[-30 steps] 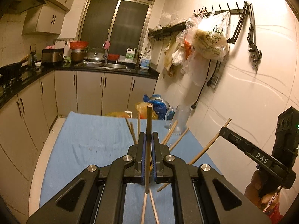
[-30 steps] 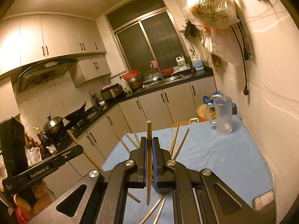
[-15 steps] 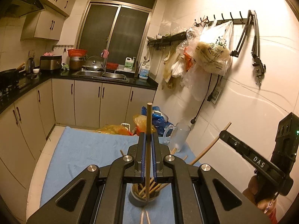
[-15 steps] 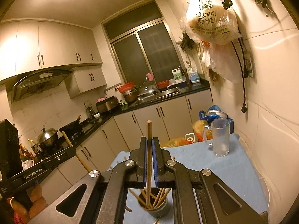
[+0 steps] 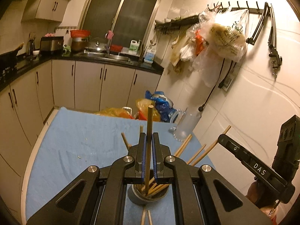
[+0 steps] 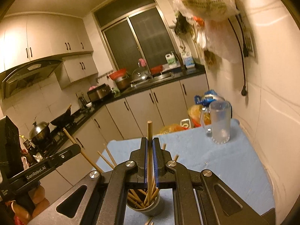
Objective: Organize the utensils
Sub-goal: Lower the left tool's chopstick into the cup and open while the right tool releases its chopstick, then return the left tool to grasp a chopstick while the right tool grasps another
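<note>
My left gripper [image 5: 149, 140] is shut on an upright wooden chopstick [image 5: 149, 120], its lower end inside a grey cup [image 5: 148, 196] that holds several chopsticks. My right gripper [image 6: 149, 146] is shut on another upright chopstick [image 6: 149, 133], its lower end in the same cup [image 6: 145, 207]. Each gripper shows at the edge of the other's view: the right one [image 5: 243, 155] and the left one [image 6: 56, 159]. Two loose chopsticks [image 5: 146, 217] lie on the blue cloth in front of the cup.
The blue-covered table [image 5: 75, 140] stands against the tiled wall [image 5: 243, 103]. A frosted glass mug [image 6: 219, 123] stands at its far right corner. Plastic bags [image 5: 153, 108] lie beyond the far edge. Kitchen cabinets [image 5: 90, 86] and a sink counter run behind.
Both grippers have come over the cup, and both held chopsticks now reach down into it. The jaws stay shut on the chopsticks.
</note>
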`<act>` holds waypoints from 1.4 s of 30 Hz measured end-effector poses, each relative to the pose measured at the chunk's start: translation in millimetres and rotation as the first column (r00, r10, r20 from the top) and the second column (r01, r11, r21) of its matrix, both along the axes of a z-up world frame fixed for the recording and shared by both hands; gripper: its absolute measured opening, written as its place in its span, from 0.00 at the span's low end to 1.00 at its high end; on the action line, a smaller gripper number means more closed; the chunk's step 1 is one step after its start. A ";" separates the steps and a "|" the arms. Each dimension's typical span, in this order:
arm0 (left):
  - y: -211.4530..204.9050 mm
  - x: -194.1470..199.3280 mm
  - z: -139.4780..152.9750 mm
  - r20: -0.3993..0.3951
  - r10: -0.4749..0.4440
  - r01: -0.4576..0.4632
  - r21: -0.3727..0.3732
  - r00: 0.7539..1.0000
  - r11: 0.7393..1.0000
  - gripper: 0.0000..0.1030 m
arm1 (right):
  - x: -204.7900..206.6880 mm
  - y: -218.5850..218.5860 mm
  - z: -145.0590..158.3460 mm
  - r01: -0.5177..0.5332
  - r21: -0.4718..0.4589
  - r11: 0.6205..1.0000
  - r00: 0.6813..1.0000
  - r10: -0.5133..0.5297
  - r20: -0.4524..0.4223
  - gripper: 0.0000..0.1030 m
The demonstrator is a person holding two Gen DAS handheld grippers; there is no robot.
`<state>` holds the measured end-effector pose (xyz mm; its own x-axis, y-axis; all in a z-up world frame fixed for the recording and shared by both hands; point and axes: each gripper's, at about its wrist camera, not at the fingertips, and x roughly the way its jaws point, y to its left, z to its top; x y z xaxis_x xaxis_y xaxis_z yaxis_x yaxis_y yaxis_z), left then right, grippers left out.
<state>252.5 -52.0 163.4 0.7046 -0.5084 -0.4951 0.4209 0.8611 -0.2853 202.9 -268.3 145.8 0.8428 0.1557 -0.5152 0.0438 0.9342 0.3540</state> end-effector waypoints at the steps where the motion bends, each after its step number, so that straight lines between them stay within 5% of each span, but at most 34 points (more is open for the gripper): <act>1: -0.8 0.3 -2.8 -0.004 -0.002 0.002 0.005 1.000 1.000 0.05 | 0.6 0.2 -3.3 -0.001 0.001 1.000 1.000 0.001 -0.006 0.06; 14: 3.0 2.4 -32.0 -0.057 -0.002 0.003 0.021 0.998 1.000 0.05 | 8.0 6.8 -41.2 -0.025 0.013 1.000 0.995 0.026 -0.093 0.07; 28: 32.6 -37.1 -22.7 0.000 0.015 -0.015 -0.017 1.000 1.000 0.21 | -35.1 -2.0 -25.5 -0.023 0.063 0.998 0.998 0.026 -0.050 0.12; 34: 49.2 -65.1 -55.5 -0.055 0.004 -0.004 -0.009 0.998 1.000 0.21 | -62.5 4.2 -50.1 -0.047 0.094 0.995 0.993 0.057 -0.106 0.12; 42: 55.8 -95.7 -133.7 -0.217 -0.033 0.045 0.050 0.976 0.998 0.21 | -89.0 13.1 -108.0 -0.055 0.127 0.990 0.965 0.085 -0.247 0.12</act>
<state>156.8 3.8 29.8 0.5579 -0.5017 -0.6611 0.3884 0.8618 -0.3263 113.9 -255.2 37.8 0.6731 0.2822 -0.6836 0.0811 0.8906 0.4475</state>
